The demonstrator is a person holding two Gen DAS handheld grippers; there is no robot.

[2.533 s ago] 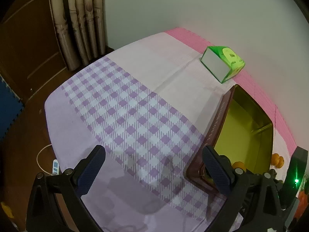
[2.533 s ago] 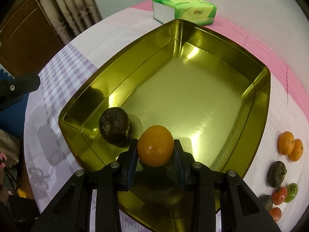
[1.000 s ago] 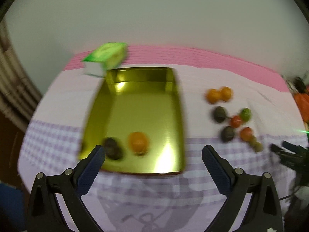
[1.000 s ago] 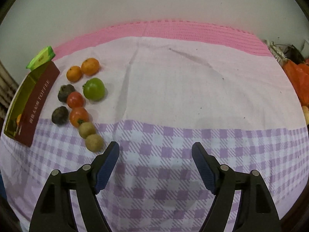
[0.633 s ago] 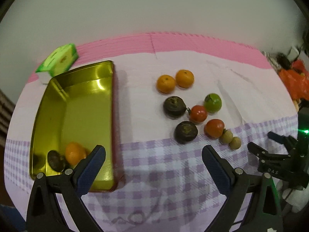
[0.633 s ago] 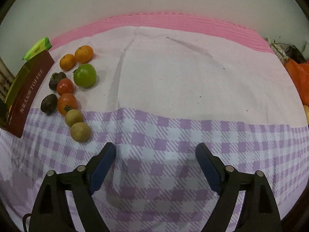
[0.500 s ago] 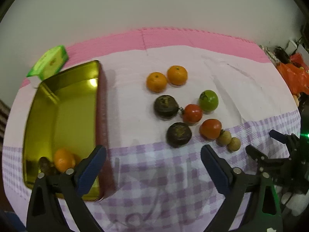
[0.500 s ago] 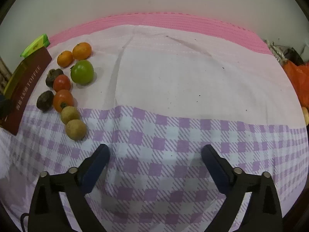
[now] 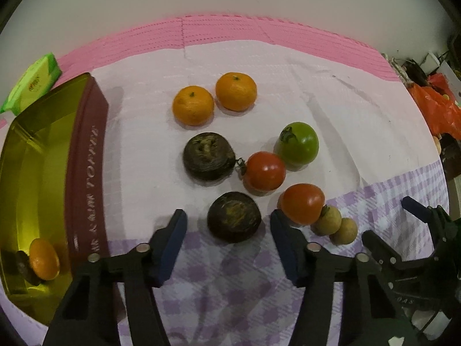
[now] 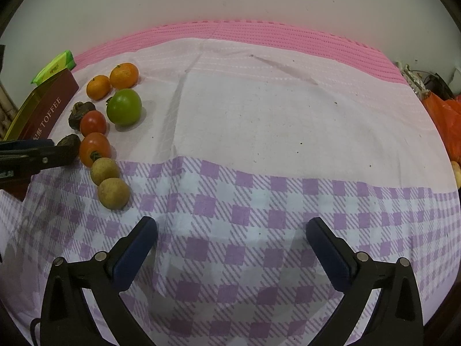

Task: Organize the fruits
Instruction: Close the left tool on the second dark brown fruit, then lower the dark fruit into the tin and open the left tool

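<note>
Right wrist view, tin (image 10: 43, 109) reads "TOFFEE" — right gripper (image 10: 230, 239) jaws wide, left gripper (image 9: 227, 226) jaws closing around dark fruit (image 9: 234, 216).

Two round orange mandarins (image 9: 193, 109) (image 9: 236, 91) lie side by side at the far end. Nearer lie two dark wrinkled round fruits (image 9: 209, 156) (image 9: 234, 217), two red tomatoes (image 9: 265, 170) (image 9: 302, 203), one green tomato (image 9: 298, 143) and two small tan longans (image 9: 328, 220) (image 9: 343, 231). At the left, the gold rectangular tin (image 9: 86, 173) holds another mandarin (image 9: 44, 258) and a dark fruit (image 9: 22, 263).
</note>
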